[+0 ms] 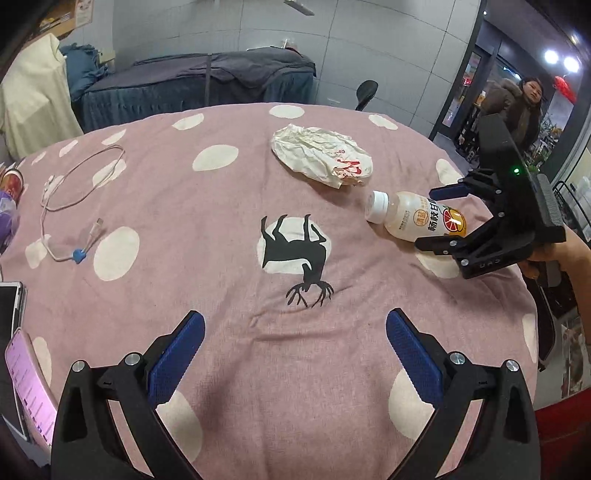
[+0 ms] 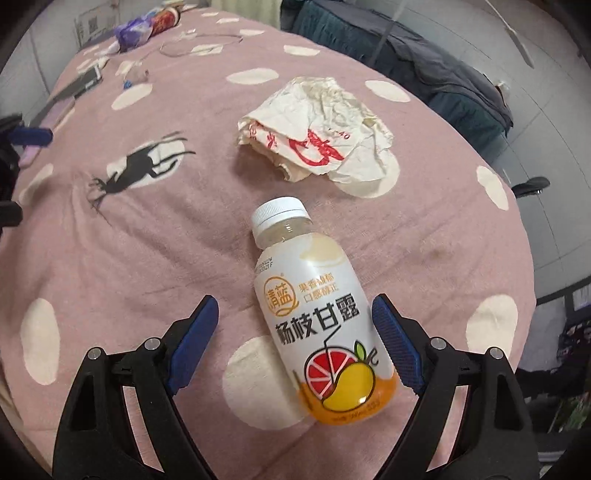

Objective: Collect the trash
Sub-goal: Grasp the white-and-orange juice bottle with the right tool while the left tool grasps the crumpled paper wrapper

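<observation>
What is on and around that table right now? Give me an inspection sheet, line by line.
Surface: pink tablecloth with cream dots and a black deer print.
Job's things: bottle lying on its side, white cap on; crumpled paper wrapper beyond it, apart from it.
Clutter: two phones at the left edge; purple packet at the far end.
Grippers: right gripper open, jaws either side of the bottle, not closed on it; left gripper open over bare cloth.
Cables: white charging cable looped on the cloth.
Surroundings: covered bed, bystander at the doorway.
</observation>
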`<state>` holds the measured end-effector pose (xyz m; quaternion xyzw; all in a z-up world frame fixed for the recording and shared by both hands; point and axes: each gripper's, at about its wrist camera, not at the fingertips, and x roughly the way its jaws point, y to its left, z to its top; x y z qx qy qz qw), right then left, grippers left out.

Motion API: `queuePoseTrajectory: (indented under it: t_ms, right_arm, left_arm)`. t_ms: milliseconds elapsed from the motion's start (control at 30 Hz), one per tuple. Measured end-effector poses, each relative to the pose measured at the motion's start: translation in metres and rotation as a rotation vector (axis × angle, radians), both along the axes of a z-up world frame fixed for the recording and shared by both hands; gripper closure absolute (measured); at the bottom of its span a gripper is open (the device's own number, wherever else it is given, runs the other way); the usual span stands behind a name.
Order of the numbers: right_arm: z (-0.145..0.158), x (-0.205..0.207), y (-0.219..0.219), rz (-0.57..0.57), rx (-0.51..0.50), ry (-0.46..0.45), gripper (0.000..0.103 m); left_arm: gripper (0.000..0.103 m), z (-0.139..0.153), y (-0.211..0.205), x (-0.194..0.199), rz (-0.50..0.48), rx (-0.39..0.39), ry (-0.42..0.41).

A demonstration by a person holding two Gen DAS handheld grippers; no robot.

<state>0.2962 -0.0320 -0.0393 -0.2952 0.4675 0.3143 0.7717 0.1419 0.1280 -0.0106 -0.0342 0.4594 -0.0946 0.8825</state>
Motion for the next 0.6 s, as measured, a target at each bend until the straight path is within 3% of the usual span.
queuePoseTrajectory:
  t_ms: [100, 200, 367, 600]
  right_arm:
    - [-0.022, 0.009, 0.014, 0.048, -0.151, -0.023, 0.02]
    - [-0.038, 0.015, 0.017, 0.077, -0.203, -0.001, 0.038]
    - [-0.038, 0.013, 0.007, 0.064, -0.174, -0.004, 0.039]
    - [-0.019, 0.0, -0.011, 0.002, -0.088, -0.029, 0.041]
  left_arm:
    - [0.006, -0.002, -0.001, 0.005, -0.014, -0.009, 0.005]
    - [0.006, -0.005, -0.004, 0.014, -0.036, -0.03, 0.023]
    - [0.006, -0.008, -0.014, 0.035, -0.05, -0.01, 0.027]
    - [0.009, -0.014, -0.026, 0.09, -0.051, -0.109, 0.083]
